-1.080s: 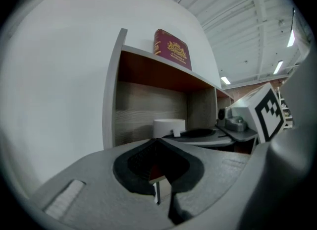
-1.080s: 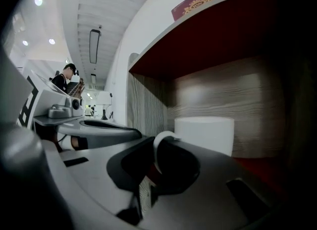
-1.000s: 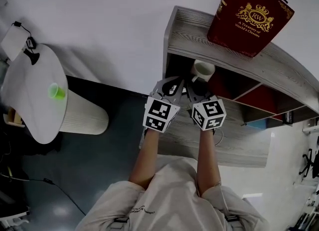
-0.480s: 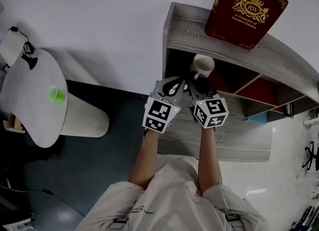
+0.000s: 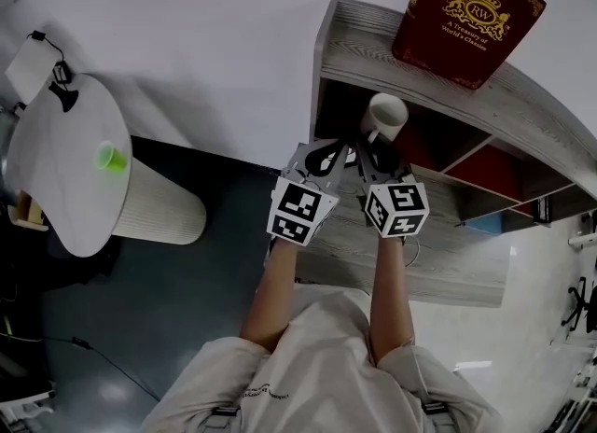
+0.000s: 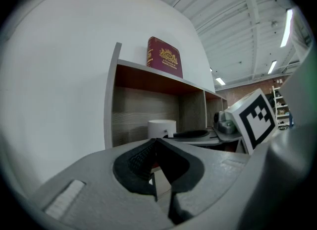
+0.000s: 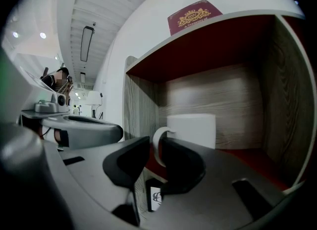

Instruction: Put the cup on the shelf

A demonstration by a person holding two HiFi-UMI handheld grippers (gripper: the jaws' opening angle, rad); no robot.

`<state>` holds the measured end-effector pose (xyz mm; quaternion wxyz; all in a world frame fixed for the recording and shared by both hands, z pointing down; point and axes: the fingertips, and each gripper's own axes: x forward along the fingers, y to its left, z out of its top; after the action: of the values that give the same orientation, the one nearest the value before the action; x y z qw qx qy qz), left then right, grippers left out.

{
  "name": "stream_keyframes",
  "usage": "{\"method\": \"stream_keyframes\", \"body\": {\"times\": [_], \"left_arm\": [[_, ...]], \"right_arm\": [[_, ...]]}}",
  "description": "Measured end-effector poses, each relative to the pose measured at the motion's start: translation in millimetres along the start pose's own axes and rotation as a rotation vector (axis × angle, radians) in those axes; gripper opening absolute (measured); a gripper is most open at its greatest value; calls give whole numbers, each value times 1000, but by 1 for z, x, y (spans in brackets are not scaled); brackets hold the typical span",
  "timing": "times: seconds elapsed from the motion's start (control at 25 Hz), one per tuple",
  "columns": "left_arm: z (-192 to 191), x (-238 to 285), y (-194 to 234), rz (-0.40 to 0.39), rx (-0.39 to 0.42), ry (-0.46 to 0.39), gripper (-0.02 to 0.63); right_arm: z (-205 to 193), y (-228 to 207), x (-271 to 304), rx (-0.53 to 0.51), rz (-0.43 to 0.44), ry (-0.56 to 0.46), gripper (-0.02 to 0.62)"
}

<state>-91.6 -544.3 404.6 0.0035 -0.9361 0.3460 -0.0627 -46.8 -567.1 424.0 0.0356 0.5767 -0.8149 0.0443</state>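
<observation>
My right claw [image 7: 152,150] is clamped on the white mug's [image 7: 193,130] handle, at the shelf [image 5: 371,60] opening, upper middle of frame. My left claw [image 6: 155,148] is closed and empty.

This looks like a big hall set up as a test lab. A ribbed industrial ceiling [image 6: 237,6] carries strip lights [image 6: 286,28]. A lone shelf unit [image 5: 373,58] with one red book [image 5: 466,16] stands against a bare white wall [image 5: 205,39]. Cables [image 5: 82,342] trail across the dark floor [image 5: 168,328].

Cup [image 5: 385,116] edged slightly deeper into shelf [image 5: 373,48], right gripper [image 5: 373,149] advanced
</observation>
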Motion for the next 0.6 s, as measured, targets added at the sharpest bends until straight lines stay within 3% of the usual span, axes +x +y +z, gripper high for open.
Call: {"method": "stream_keyframes", "body": {"times": [0.16,0.6], "left_arm": [[-4,-6,-5,23,-7,8,11],[-8,-23,-37,107,-62,14,11]], "right_arm": [[3,-6,-11,-10,-39,-25,91],[-4,-16,-63,-7,-12,-16,91]]}}
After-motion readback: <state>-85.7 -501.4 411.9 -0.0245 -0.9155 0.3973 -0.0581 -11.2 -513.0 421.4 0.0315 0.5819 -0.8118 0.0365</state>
